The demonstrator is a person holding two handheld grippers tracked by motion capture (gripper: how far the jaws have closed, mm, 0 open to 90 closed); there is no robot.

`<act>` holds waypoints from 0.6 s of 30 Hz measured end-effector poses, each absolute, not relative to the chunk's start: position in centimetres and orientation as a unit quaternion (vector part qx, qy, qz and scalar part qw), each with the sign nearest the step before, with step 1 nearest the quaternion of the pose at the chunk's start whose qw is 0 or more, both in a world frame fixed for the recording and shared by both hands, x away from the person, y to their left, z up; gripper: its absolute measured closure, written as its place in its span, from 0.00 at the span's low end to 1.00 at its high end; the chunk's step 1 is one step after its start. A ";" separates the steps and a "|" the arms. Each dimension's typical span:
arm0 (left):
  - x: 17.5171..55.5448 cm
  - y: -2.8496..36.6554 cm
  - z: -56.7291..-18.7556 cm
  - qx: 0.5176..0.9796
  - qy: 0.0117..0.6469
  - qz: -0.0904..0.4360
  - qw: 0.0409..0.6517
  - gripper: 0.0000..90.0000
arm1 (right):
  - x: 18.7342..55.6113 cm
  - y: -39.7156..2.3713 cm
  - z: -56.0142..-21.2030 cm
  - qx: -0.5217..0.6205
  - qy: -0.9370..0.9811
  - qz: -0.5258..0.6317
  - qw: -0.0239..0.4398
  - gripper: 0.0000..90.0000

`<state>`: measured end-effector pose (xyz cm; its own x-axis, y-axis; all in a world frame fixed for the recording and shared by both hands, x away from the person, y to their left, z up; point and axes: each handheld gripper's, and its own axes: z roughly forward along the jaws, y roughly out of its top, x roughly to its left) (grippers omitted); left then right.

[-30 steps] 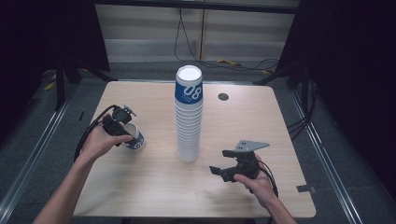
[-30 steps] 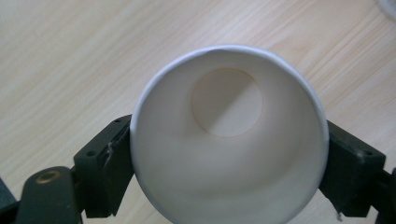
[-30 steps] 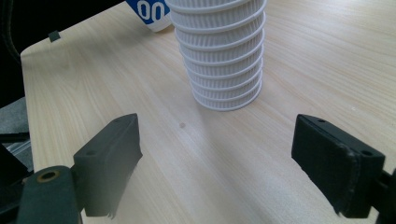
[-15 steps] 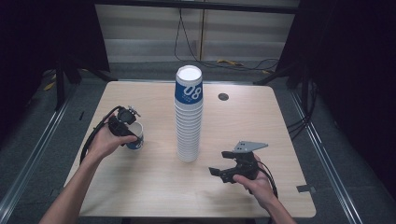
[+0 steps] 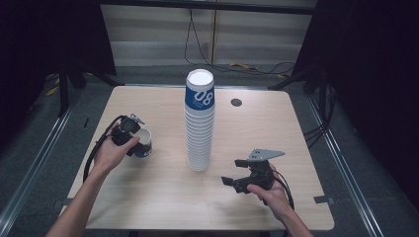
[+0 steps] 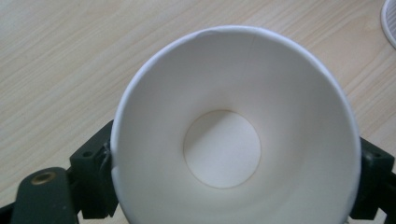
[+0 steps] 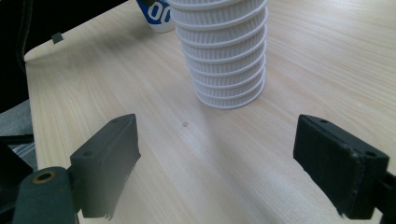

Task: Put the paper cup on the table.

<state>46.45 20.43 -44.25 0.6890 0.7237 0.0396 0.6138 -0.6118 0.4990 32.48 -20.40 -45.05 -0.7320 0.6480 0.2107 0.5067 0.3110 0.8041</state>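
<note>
We hold a single paper cup (image 5: 143,145) near the bench's (image 5: 296,123) left edge with our left gripper (image 5: 129,133), its fingers (image 6: 95,179) pinching the cup's sides. Our right gripper (image 5: 236,174) sits near the front right corner, fingers (image 7: 109,161) spread wide with nothing between them, aimed at the tall cup stack (image 5: 199,121) at the bench's middle.

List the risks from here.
The left gripper clamps the single cup by its thin wall; squeezing harder could crush it. The tall stack stands free near both hands; a sideways nudge might topple it. The open right gripper sits low beside the stack's base and could bump it.
</note>
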 end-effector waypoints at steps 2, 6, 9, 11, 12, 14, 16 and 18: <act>46.3 21.0 -44.7 0.882 0.376 0.119 0.259 0.16 | 32.5 -20.5 -45.1 0.359 0.805 0.465 0.077 0.16; 45.9 21.6 -45.3 0.874 0.378 0.128 0.278 0.16 | 32.6 -20.6 -44.9 0.360 0.801 0.470 0.088 0.16; 45.6 21.8 -45.8 0.868 0.387 0.121 0.286 0.17 | 32.6 -20.7 -44.8 0.363 0.798 0.472 0.090 0.16; 45.5 22.0 -46.1 0.868 0.390 0.122 0.284 0.17 | 32.7 -20.7 -44.8 0.363 0.798 0.473 0.090 0.16; 45.4 22.1 -46.2 0.864 0.396 0.125 0.284 0.17 | 32.7 -20.7 -44.8 0.364 0.798 0.472 0.090 0.16; 45.0 22.2 -46.3 0.860 0.402 0.125 0.288 0.18 | 32.6 -20.6 -44.8 0.363 0.799 0.472 0.090 0.16; 44.8 22.4 -46.3 0.859 0.401 0.128 0.292 0.18 | 32.5 -20.7 -44.7 0.364 0.798 0.473 0.089 0.16; 44.6 22.7 -46.2 0.857 0.399 0.132 0.297 0.18 | 32.6 -20.7 -44.7 0.363 0.797 0.474 0.090 0.16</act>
